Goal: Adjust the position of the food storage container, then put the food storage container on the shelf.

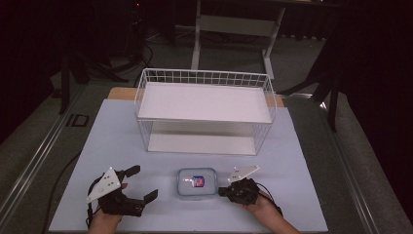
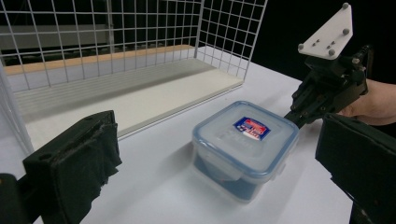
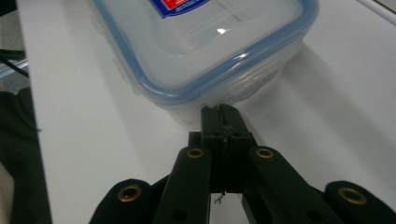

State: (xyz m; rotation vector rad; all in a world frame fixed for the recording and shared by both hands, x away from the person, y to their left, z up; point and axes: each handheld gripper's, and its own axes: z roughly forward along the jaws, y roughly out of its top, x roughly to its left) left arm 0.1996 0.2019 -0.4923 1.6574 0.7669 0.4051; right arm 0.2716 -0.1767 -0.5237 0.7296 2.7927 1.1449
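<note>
A clear plastic food box (image 1: pixel 196 182) with a blue-rimmed lid and a red-and-blue label sits on the white table near its front edge. The box (image 2: pixel 245 140) lies between and beyond my left gripper's (image 2: pixel 217 135) wide-open black jaws. In the high view my left gripper (image 1: pixel 142 183) stands left of the box, apart from it. My right gripper (image 1: pixel 220 191) is shut, its tips against the box's right side. Its joined tips (image 3: pixel 222 112) touch the box (image 3: pixel 205 42) just under the lid rim at a side flap. Whether they pinch the flap is unclear.
A white wire rack (image 1: pixel 204 78) with an upper shelf and a lower board stands at the back of the table (image 1: pixel 112 141). The rack's mesh wall (image 2: pixel 224 37) rises behind the box. A desk frame stands on the dark floor beyond.
</note>
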